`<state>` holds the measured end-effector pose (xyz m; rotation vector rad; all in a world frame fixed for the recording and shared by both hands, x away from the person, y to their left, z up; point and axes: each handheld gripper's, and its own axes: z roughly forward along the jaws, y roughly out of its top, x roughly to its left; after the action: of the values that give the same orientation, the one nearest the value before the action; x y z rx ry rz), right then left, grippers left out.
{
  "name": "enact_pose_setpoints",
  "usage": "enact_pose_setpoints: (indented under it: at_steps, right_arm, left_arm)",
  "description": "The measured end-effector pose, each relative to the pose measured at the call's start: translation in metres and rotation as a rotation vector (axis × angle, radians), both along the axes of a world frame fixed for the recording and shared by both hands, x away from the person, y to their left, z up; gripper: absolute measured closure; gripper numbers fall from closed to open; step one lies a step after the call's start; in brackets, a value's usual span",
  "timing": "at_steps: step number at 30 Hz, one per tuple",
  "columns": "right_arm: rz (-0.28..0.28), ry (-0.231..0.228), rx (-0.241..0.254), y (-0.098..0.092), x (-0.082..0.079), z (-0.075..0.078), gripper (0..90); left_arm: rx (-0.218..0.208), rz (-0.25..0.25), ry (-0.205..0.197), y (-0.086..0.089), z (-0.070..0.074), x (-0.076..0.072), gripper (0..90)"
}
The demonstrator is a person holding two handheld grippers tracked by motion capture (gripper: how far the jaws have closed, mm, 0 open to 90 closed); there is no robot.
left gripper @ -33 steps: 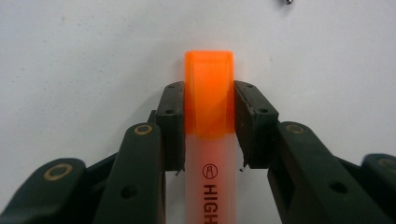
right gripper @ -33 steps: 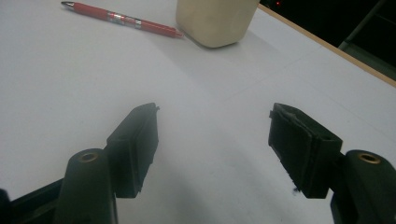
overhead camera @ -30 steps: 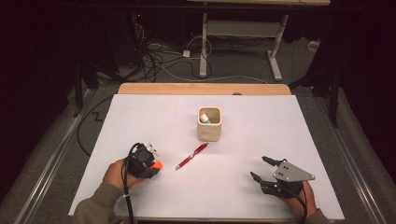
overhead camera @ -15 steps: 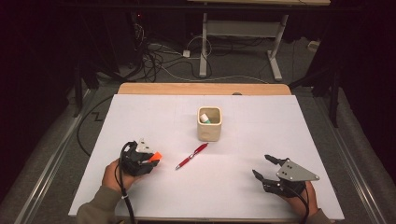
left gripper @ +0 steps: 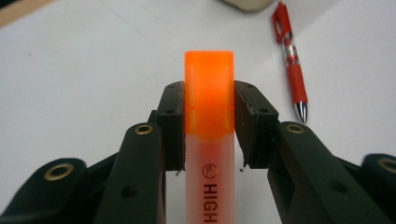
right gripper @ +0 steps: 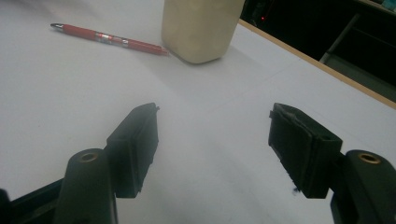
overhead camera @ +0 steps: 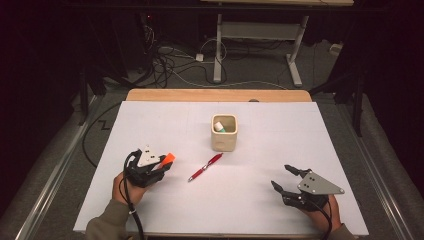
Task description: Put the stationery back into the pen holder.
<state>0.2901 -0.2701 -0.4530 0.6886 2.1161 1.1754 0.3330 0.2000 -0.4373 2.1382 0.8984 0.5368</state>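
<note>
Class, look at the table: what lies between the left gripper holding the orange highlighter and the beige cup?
In the high view, a red pen lies on the white table between the left gripper, shut on the orange highlighter, and the beige cup.

You have a red pen (overhead camera: 205, 167) lying slantwise on the white table (overhead camera: 270, 150), just in front of a cream square cup (overhead camera: 224, 133). Inside that cup you see something white and green (overhead camera: 219, 126), too small to name.
</note>
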Motion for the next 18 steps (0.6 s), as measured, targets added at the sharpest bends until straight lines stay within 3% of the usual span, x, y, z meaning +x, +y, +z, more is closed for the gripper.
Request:
enact_pose_setpoints:
  at_steps: [4,11,18]
  right_arm:
    - [0.0,-0.027,0.02,-0.0008,-0.0015,0.002,33.5]
    - [-0.002,-0.03,0.024,-0.0007,-0.0023,0.0025,33.4]
    - [-0.005,-0.033,0.027,-0.0015,-0.0028,0.0027,33.4]
  left_arm:
    - [-0.042,0.001,-0.05,0.0018,-0.0015,-0.0006,64.5]
    - [-0.1,0.014,-0.129,0.0011,-0.0019,-0.0016,64.5]
    - [-0.144,0.013,-0.164,-0.0008,-0.0015,0.0003,64.5]
